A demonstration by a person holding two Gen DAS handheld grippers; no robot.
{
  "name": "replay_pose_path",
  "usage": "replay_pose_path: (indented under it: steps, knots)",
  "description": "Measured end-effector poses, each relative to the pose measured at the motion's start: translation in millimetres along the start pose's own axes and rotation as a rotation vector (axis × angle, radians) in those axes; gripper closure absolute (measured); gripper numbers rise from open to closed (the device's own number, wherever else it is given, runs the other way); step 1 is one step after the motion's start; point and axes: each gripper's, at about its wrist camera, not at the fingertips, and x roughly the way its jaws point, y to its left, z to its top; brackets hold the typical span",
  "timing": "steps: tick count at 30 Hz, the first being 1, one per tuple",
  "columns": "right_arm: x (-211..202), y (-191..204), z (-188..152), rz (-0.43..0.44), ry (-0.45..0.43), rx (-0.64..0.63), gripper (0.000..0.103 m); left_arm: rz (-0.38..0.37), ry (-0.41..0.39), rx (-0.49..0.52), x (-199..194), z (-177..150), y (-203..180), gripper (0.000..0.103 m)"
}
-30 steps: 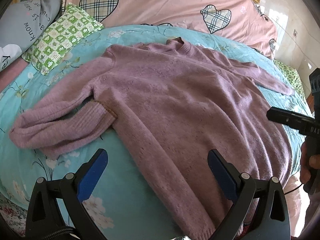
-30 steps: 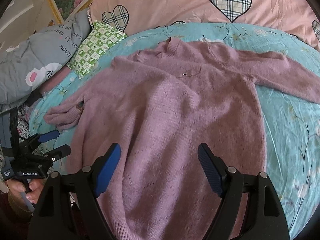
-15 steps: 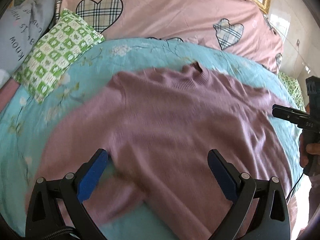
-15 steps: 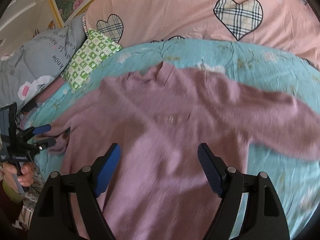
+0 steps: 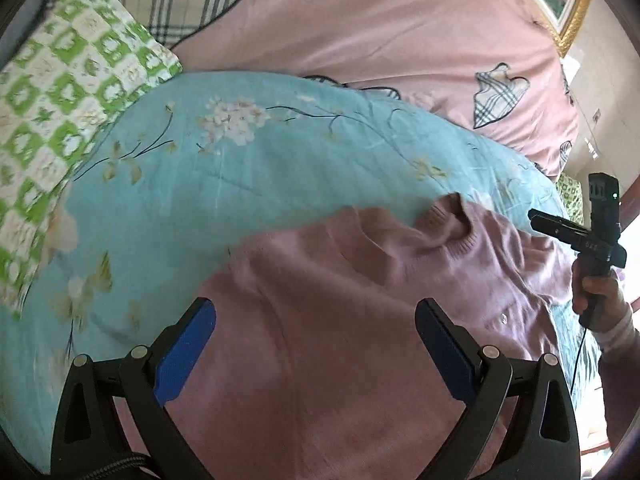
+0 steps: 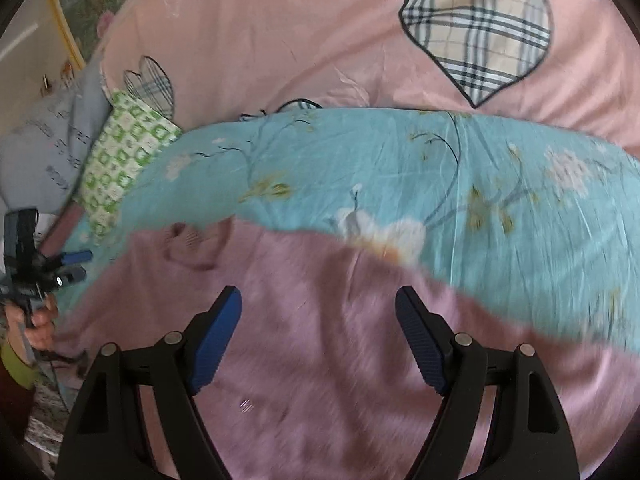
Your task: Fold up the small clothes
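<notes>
A mauve knitted sweater [image 5: 360,312] lies spread face up on the turquoise floral bedspread [image 5: 248,168], its collar [image 5: 448,228] pointing away from me. My left gripper [image 5: 316,344] is open and empty, hovering over the sweater's left shoulder. My right gripper [image 6: 318,332] is open and empty over the sweater [image 6: 320,360] near its right shoulder and sleeve. The right gripper also shows at the right edge of the left wrist view [image 5: 560,232], and the left gripper shows at the left edge of the right wrist view [image 6: 68,266]. The sweater's lower part is out of view.
A green and white checked pillow [image 5: 60,120] lies at the left. A pink duvet with plaid hearts [image 6: 360,40] is piled behind the bedspread. A grey printed pillow [image 6: 36,148] sits at far left. A gold picture frame [image 5: 572,12] hangs on the wall.
Both grippers have moved forward along the sweater from its hem end toward the collar and shoulders. Both stay open and empty. The views are blurred by motion.
</notes>
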Motion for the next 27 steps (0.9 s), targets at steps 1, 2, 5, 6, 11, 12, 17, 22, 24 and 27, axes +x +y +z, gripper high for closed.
replay_pose_path:
  steps: [1,2,5,6,11,12,17,22,24,27]
  knots:
    - [10,-2,7,-0.003,0.014,-0.016,0.023,0.008,0.012,0.001,8,7,5,0.003]
    - [19,-3,13,0.000,0.031,-0.031,0.023,0.011,0.027,0.008,16,12,9,0.003]
    - [40,-4,24,0.027,0.062,-0.084,0.024,0.004,0.075,0.020,39,18,23,0.003]
    - [48,-3,26,0.028,0.076,-0.107,0.024,-0.005,0.095,0.024,48,20,25,0.003]
    - [85,-5,16,0.015,0.192,-0.178,0.031,-0.020,0.198,0.035,88,13,35,0.003]
    - [87,-5,16,0.014,0.199,-0.184,0.037,-0.029,0.215,0.033,93,11,35,0.003]
    - [83,-17,9,0.021,0.178,-0.137,0.094,-0.016,0.222,0.088,102,3,26,0.030]
    - [48,-23,23,-0.104,0.058,-0.106,0.096,0.010,0.188,0.137,89,8,8,0.090]
    - [34,-32,32,-0.152,0.010,-0.078,0.096,0.029,0.153,0.169,82,14,-6,0.092]
    - [25,-50,44,-0.216,-0.034,-0.027,0.097,0.085,0.097,0.182,79,23,-20,0.093]
